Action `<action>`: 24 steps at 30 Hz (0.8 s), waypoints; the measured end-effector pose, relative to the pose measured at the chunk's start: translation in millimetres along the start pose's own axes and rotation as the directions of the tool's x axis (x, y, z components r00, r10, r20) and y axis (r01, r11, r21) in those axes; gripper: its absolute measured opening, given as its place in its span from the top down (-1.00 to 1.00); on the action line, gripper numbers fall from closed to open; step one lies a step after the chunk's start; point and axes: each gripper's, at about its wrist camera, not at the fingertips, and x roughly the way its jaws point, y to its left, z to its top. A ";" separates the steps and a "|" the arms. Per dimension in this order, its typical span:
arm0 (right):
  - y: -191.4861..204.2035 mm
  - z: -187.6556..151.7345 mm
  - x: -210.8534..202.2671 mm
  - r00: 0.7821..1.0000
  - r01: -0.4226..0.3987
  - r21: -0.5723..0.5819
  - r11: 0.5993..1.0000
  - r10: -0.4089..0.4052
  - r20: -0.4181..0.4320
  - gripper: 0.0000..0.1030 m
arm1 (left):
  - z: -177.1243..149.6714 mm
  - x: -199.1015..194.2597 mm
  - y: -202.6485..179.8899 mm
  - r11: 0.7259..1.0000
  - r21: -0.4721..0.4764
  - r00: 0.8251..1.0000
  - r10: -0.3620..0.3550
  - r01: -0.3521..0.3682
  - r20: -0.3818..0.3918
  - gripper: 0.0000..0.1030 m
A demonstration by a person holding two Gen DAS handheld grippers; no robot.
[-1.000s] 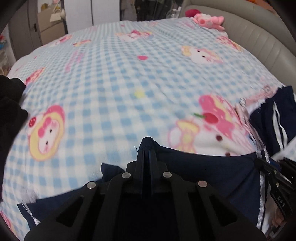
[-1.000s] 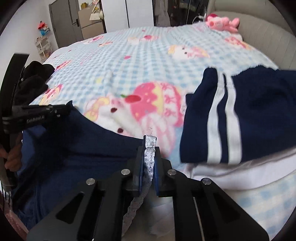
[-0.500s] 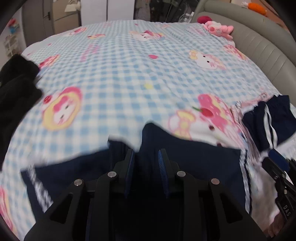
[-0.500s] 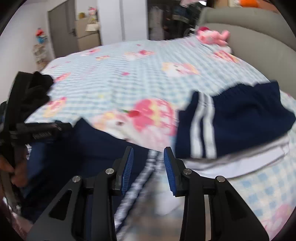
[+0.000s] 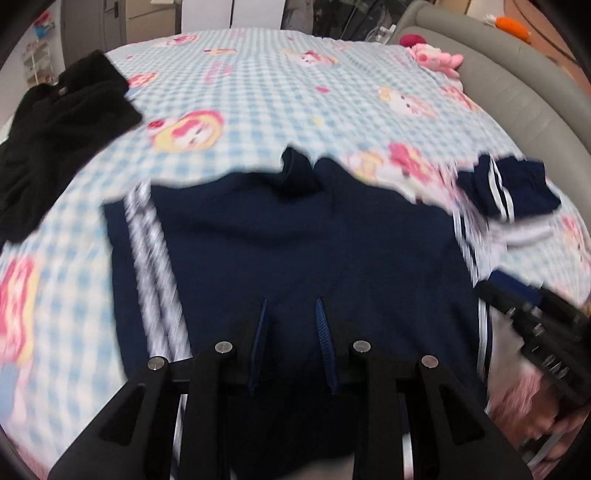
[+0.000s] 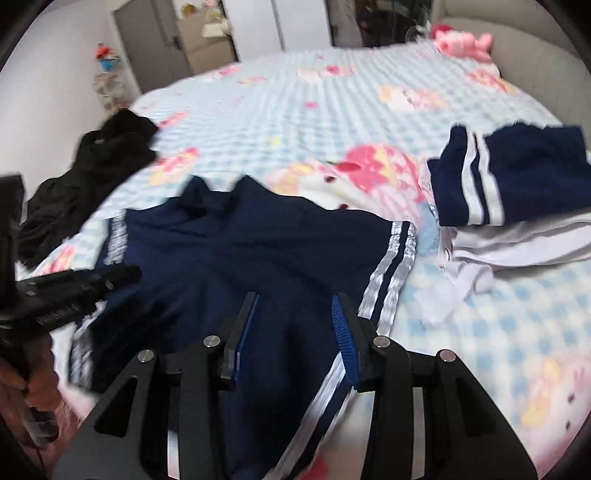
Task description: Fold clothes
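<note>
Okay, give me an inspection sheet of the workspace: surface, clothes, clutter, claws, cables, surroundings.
Surface: bed with a blue checked cartoon blanket.
Job's things: navy shorts with white side stripes, spread flat; folded navy garment atop white clothes to the right; black garment heaped to the left.
Clutter: pink plush toy at the far end.
Claws: left claw open, empty, above the shorts; right claw open, empty, above the shorts.
Cables: nothing seen clearly.
Surroundings: grey padded headboard, grey door, white wardrobe.
</note>
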 end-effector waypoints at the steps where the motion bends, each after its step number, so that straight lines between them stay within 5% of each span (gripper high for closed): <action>1: 7.8 -4.6 -0.6 1.000 -0.013 -0.012 1.000 0.013 -0.007 0.21 | -8.9 -0.8 3.4 1.000 -0.008 1.000 0.007 -0.008 -0.016 0.45; 4: 24.6 -32.1 6.4 0.997 -0.025 -0.048 0.999 0.022 -0.069 0.22 | -37.6 -4.1 10.7 0.999 -0.027 0.996 0.043 -0.045 -0.072 0.45; 7: 21.5 -59.1 15.1 0.983 0.099 -0.068 0.993 -0.108 -0.146 0.23 | -56.2 -19.8 15.9 0.996 -0.045 0.994 0.071 -0.075 -0.087 0.45; 15: -3.7 -85.4 -24.4 0.989 0.135 0.085 0.987 -0.129 -0.069 0.21 | -72.6 -39.2 57.7 0.959 -0.279 0.999 0.049 -0.049 -0.008 0.45; 19: -13.8 -86.7 -30.7 0.965 0.255 0.092 0.962 -0.248 -0.089 0.21 | -80.6 -48.4 78.9 0.920 -0.391 0.998 0.045 -0.028 0.033 0.44; 23: -21.8 -82.7 -42.9 0.977 0.210 0.141 0.968 -0.202 -0.067 0.20 | -85.8 -48.2 92.9 0.896 -0.445 0.999 0.024 -0.005 0.037 0.34; 24: -22.7 -81.7 -44.1 0.983 0.182 0.148 0.972 -0.175 -0.063 0.20 | -88.2 -41.9 96.3 0.890 -0.455 0.999 -0.028 0.035 0.023 0.34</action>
